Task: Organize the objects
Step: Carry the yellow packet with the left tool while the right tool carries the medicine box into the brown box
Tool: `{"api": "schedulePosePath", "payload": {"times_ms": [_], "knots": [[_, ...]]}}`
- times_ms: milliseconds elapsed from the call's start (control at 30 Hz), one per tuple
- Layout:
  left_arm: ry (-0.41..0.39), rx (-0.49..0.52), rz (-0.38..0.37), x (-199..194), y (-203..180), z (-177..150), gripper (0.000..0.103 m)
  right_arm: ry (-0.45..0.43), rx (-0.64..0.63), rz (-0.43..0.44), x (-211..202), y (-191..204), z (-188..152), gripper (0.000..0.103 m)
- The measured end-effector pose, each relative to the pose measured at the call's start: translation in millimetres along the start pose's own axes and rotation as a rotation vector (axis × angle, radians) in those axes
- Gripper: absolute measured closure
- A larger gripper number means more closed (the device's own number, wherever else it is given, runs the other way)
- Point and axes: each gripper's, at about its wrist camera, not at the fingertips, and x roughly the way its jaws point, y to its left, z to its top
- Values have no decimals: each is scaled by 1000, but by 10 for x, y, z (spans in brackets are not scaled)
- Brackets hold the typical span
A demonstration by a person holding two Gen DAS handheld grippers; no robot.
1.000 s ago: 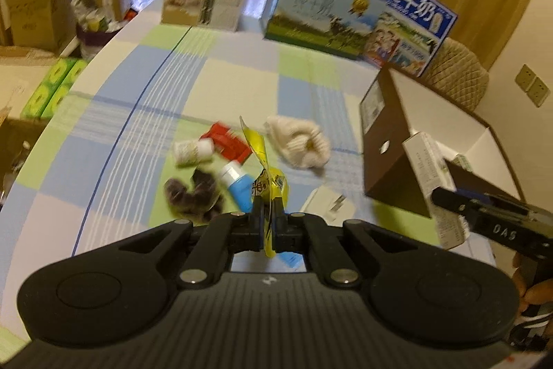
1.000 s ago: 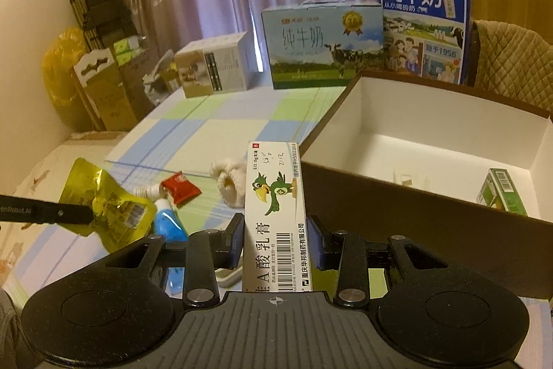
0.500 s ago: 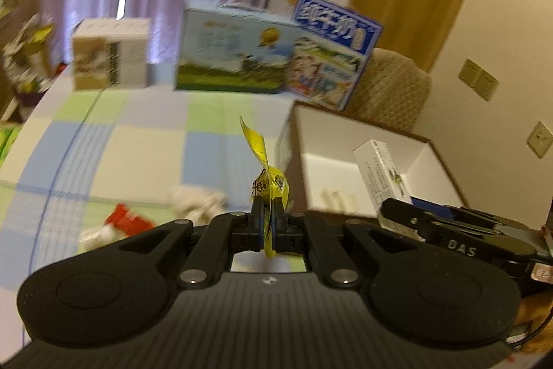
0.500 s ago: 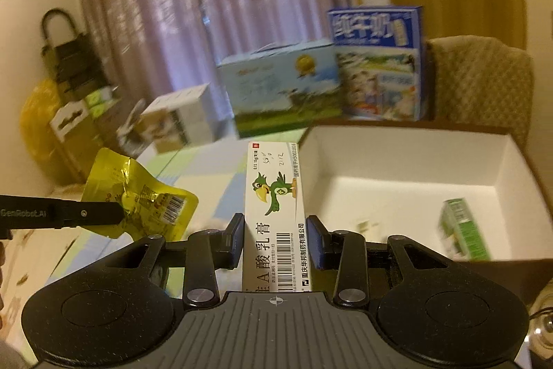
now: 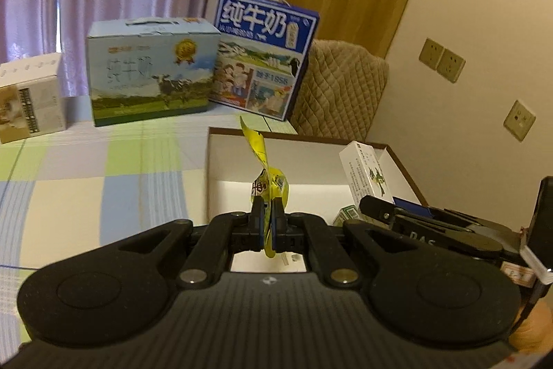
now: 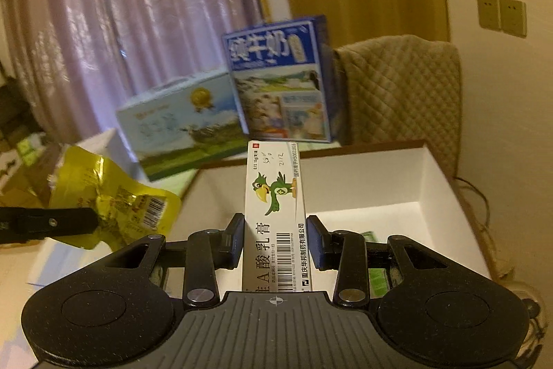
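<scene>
The left gripper (image 5: pixel 266 225) pinches a yellow snack pouch (image 5: pixel 268 185) above the near-left corner of the open cardboard box (image 5: pixel 221 161). The right gripper (image 6: pixel 274 239) clamps a white ointment carton (image 6: pixel 274 213) upright over the box's white interior, where a small green packet (image 6: pixel 375 279) lies. Two milk cartons (image 5: pixel 262 57) stand past the box's far edge on the checked tablecloth (image 5: pixel 86 168), a quilted chair (image 5: pixel 338 89) beside them.

Left gripper (image 5: pixel 266 223): jaws almost fully closed, pinching yellow foil packet (image 5: pixel 268 189) between pads, packet standing up ahead of fingertips. Right gripper (image 6: pixel 274 241): jaws half closed, clamping white ointment box (image 6: pixel 274 213) at both sides, box upright between fingers. Right gripper visible just right of left one, both raised, level.
</scene>
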Motion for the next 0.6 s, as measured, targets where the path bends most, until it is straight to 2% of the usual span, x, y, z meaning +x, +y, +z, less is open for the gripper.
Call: {"api": "schedulePosePath", "payload": {"times_ms": [333, 600], "knots": [[127, 37, 30, 579, -112, -114, 102, 141, 5, -67, 380, -253, -196, 68], [189, 60, 52, 842, -107, -181, 102, 182, 16, -82, 529, -354, -252, 68]]}}
